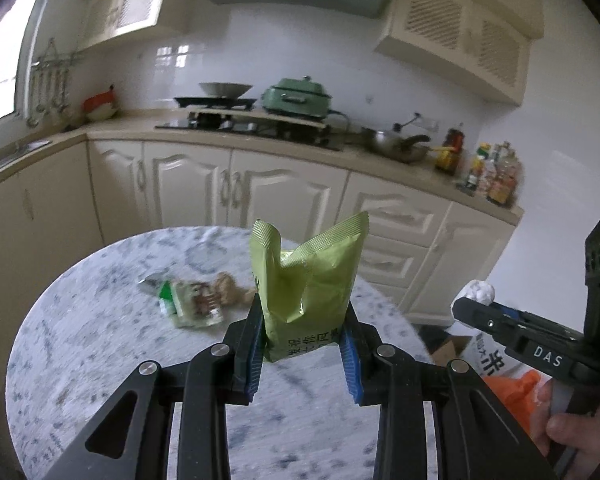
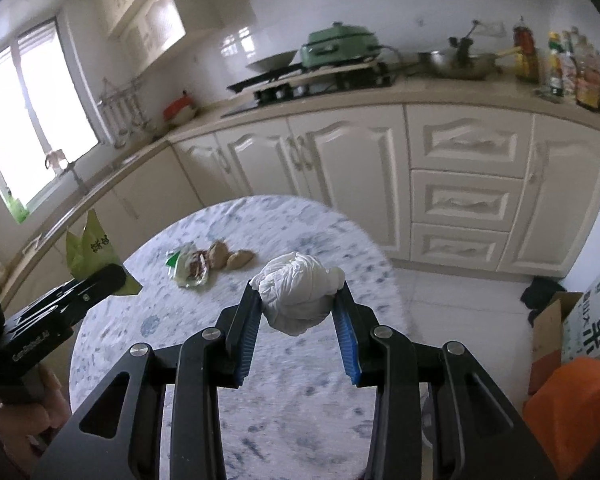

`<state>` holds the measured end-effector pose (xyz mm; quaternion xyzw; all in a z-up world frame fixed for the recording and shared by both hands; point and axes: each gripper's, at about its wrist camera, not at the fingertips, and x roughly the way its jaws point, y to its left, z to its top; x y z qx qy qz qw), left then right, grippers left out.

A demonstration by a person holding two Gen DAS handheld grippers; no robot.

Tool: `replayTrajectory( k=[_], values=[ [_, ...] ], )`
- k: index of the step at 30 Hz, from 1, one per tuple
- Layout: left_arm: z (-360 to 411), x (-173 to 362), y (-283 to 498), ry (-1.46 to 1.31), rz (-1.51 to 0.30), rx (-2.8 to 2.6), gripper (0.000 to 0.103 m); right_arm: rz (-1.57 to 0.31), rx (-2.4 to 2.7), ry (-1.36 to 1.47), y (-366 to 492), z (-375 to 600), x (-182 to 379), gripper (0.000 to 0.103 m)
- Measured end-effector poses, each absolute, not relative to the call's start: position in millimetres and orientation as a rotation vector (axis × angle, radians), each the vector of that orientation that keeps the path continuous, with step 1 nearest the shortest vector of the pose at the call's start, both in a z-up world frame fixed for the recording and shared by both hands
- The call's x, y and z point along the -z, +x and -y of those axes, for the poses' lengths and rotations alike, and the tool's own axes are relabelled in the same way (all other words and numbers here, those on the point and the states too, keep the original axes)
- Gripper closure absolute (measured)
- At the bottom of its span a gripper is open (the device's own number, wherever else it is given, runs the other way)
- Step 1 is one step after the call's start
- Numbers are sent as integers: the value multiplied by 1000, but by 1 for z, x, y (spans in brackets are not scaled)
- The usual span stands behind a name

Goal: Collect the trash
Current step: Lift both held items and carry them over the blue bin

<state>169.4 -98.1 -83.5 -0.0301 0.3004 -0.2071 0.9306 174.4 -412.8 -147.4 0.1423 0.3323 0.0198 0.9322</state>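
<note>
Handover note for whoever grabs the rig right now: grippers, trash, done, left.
Left gripper: shut on the green packet, held upright above the round table.
Right gripper: shut on the crumpled white tissue, also off the table.
Still on the table: a clear wrapper with green print and brownish scraps beside it.
Done: two pieces picked up. No bin is clearly visible; an orange bag sits on the floor to the right.
Left: drop both pieces, then fetch the wrapper and scraps.
</note>
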Motion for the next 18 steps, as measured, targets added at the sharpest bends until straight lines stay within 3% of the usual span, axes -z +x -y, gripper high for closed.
replayTrajectory(
  k=[18],
  values=[
    [244,79,178,47,-614,675,73,-604,243,416,108,545,144,67]
  ],
)
